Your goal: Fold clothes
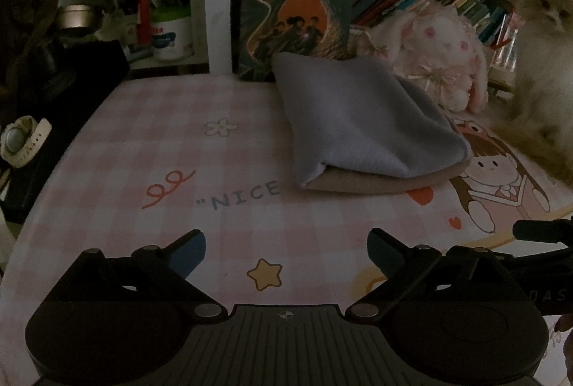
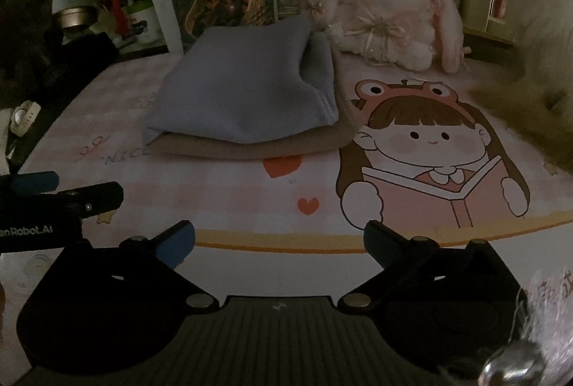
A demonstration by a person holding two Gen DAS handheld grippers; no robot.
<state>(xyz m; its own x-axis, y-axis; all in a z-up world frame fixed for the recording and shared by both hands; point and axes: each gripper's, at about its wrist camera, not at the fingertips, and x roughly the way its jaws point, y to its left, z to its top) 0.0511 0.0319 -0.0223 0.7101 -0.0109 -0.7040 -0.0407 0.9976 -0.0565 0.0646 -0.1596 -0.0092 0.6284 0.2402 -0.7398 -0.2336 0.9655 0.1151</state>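
The checked pink desk mat (image 1: 143, 142) reads "NICE" beside a red squiggle, and the tall book (image 1: 297, 9) standing behind carries the title 哈利·波特. The folded clothes (image 1: 361, 124), a grey-blue piece on top of a tan one, lie at the back of the mat, touching the book and just beside a plush rabbit (image 1: 437, 63). Open mat lies between the clothes and both grippers. The left gripper (image 1: 286, 253) and right gripper (image 2: 279, 242) are spread wide, holding nothing.
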